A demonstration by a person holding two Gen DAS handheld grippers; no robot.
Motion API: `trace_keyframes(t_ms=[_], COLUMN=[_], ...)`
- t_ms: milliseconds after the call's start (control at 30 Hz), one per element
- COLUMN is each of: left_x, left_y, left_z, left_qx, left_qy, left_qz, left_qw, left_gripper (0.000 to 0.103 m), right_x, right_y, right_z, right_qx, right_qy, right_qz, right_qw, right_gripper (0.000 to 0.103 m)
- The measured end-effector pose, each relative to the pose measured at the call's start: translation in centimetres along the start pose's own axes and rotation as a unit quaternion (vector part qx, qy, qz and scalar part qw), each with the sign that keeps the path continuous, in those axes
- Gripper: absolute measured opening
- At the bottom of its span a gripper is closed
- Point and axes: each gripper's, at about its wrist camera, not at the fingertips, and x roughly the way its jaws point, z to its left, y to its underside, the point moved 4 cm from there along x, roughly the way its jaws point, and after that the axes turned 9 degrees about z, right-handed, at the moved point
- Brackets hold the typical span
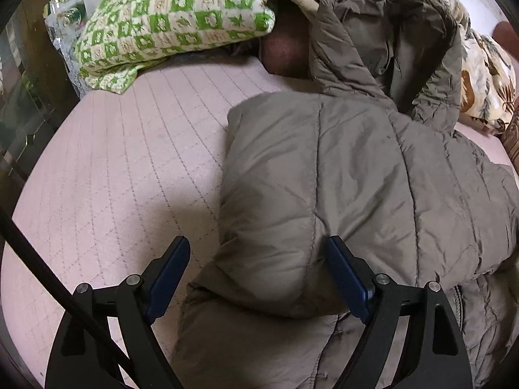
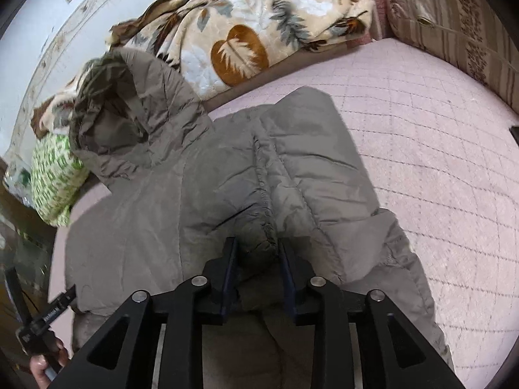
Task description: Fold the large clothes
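While the left tool (image 1: 258, 253) gapes, the right tool (image 2: 258, 253) loosely straddles the jacket (image 2: 194, 194) fold; bare bedspread (image 2: 438, 162) alongside.

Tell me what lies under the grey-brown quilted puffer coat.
The grey-brown quilted puffer coat lies on the pink quilted bedspread, which shows all around it. Anything directly beneath the coat is covered and cannot be seen.

The left tool (image 1: 258, 278) fills the bottom of its frame, tilted downward, jaws spread wide with nothing pressed. The right tool (image 2: 258, 275), bottom centre, points down too, jaws narrow, seemingly loose around a fold. A hand (image 2: 45, 361) shows at lower left.
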Motion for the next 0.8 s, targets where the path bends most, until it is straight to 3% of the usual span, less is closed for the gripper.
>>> trace_keyframes(t_ms=[133,233,300,433,567,800], left_x=[-3.4,-4.8,-4.8,-3.1,-0.6,1.3], left_y=[-0.8,-1.0,-1.2,-1.1,-0.7,-0.6], left_z=[0.5,-0.3,-1.2,-3.0,-3.6,-3.4], left_qx=[-0.011,-0.012,0.0,0.025,0.033,0.021], left_qy=[0.012,0.03,0.032,0.015,0.003,0.017], left_qz=[-0.057,-0.087,-0.091,-0.077,-0.042,0.0], left_qw=[0.9983,0.9957,0.9953,0.9966,0.9985,0.9996], left_gripper=[0.085,0.085,0.085,0.085,0.085,0.086], right_x=[-3.9,-5.3,-4.4,-1.6,0.5,2.8], right_y=[-0.5,-0.7,-0.7,-0.6,-0.6,-0.1], right_z=[1.0,2.9,4.1,5.4,4.9,4.1], right_qx=[-0.029,-0.062,-0.083,-0.108,-0.105,-0.099], right_qy=[0.05,0.026,0.007,0.007,0.02,0.04], right_qz=[-0.088,-0.125,-0.111,-0.072,-0.045,-0.006], right_qw=[0.994,0.99,0.99,0.991,0.993,0.994], right_gripper=[0.031,0.037,0.037,0.037,0.037,0.038])
